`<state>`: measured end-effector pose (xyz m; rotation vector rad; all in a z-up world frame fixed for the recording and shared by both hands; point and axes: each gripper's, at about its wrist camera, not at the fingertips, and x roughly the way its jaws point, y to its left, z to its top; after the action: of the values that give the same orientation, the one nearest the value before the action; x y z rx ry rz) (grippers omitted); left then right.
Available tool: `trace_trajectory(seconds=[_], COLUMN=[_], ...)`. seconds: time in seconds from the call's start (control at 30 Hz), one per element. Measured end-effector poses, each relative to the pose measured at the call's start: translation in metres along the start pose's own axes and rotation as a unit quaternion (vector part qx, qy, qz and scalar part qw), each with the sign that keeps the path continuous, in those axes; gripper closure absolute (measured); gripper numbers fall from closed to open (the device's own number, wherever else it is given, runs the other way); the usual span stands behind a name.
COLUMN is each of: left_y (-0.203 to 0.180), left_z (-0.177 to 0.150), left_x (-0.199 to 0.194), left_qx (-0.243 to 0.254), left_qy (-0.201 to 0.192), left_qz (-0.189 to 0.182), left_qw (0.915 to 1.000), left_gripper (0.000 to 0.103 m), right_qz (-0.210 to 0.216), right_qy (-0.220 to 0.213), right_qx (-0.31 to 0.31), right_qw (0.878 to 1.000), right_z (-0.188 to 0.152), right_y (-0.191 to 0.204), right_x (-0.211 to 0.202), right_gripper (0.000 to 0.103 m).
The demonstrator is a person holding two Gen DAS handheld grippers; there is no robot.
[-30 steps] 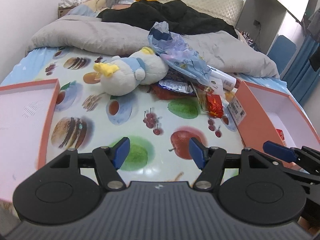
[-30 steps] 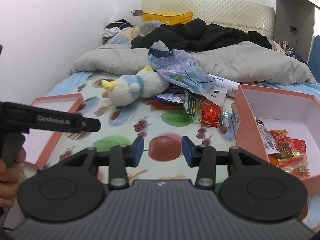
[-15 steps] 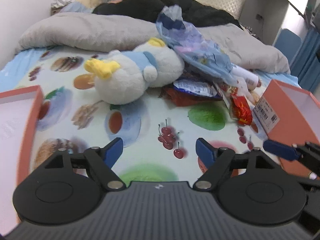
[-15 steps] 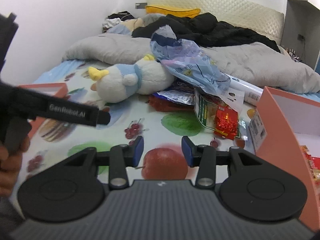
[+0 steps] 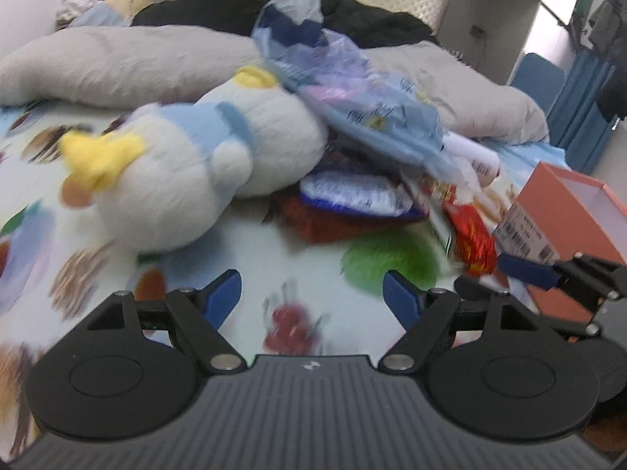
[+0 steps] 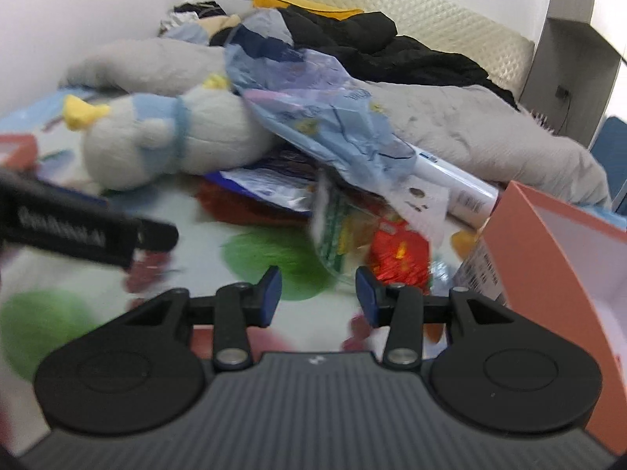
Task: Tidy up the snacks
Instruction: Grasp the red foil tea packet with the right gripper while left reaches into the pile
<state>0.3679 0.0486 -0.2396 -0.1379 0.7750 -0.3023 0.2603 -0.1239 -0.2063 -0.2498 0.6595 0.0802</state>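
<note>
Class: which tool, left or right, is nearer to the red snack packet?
Right. The right tool is open just short of the red snack packet. The left tool is open farther left, facing the plush toy.

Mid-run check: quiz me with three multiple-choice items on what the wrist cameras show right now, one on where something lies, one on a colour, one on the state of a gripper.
1. Where does the crumpled blue plastic bag lie?
A. inside the orange box
B. draped over the snack pile, leaning on the plush toy
C. flat on the floor

2. What colour is the foil snack packet just ahead of the right gripper?
A. red
B. purple
C. black

3. What is the state of the left gripper?
A. shut on a packet
B. open and holding nothing
C. shut on the plush toy

Answers:
1 B: the bag rests against the plush toy and covers the packets beneath; the orange box stands apart to the right.
2 A: its wrapper shows bright red.
3 B: its blue fingertips stand wide apart with only the printed bedsheet between them.
</note>
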Motion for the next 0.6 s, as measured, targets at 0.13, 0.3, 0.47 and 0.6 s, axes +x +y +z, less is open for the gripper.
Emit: trace_trajectory(seconds=[0.13,0.3,0.47,0.6], left_y=[-0.004,-0.009,-0.015,-0.02], left_z=[0.013,0.023,0.028,0.032], left_x=[0.019,0.033,0.05,0.068], left_qx=[-0.002,-0.051,-0.128,-0.153], left_qy=[0.0,0.003,0.011,0.027], left_qz=[-0.012,-0.092,-0.166,-0.166], left_qw=[0.9999,0.9945,0.9778,0.9739], left_gripper=[0.021,0.021,0.029,0.042], right_qz=[-0.036,-0.046,-0.041,-0.051], right_qy=[0.01,0.015,0.016,0.012], right_qx=[-0.023,0.037,0.124,0.135], right_qw=[0.999,0.998,0.991,0.989], right_z=[-0.001,-0.006,-0.006,-0.005], right_y=[-0.005,-0.026,-0.043,-0.044], right_x=[0.016,0.024,0.028,0.037], right_gripper=[0.059,0.059,0.057,0.039])
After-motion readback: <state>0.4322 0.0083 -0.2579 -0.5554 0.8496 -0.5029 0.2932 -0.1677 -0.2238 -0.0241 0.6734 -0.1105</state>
